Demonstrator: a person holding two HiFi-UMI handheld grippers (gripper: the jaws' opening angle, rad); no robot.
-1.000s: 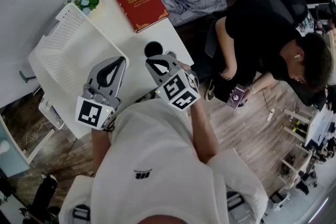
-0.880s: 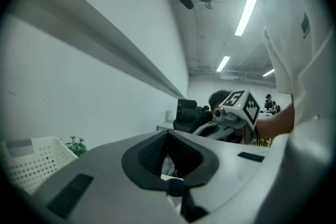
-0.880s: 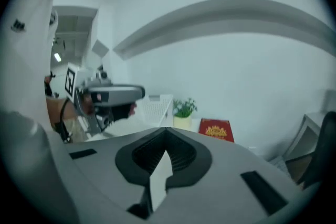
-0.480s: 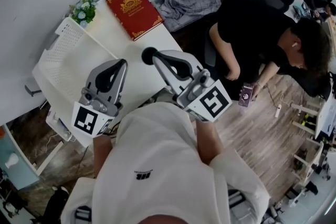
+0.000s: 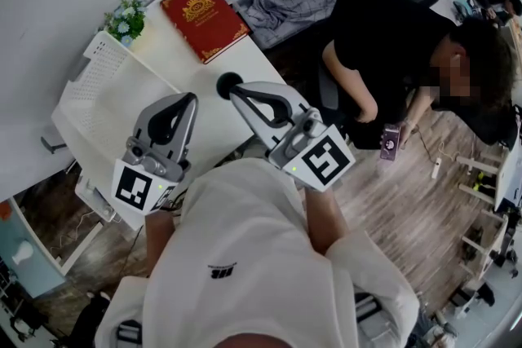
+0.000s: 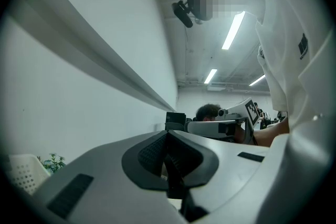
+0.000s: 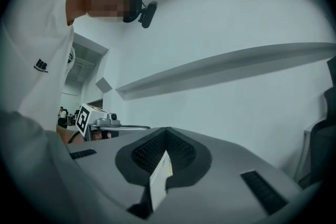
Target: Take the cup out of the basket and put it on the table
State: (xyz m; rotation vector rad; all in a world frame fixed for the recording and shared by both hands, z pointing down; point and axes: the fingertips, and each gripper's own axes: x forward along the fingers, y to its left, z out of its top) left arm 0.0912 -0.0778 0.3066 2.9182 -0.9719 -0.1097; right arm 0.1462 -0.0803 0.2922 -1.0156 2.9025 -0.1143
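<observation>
The black cup (image 5: 227, 83) was found on the white counter (image 5: 188, 61), outside the basket (image 5: 88, 68) and just beside the tip of the right claw (image 5: 238, 94). Its long axis seemed to be upright, with the mouth pointed up. The jaws of the right claw and of the left claw (image 5: 190, 99) were pressed together on nothing and tilted up off the counter, probably because the cup was already set down.
</observation>
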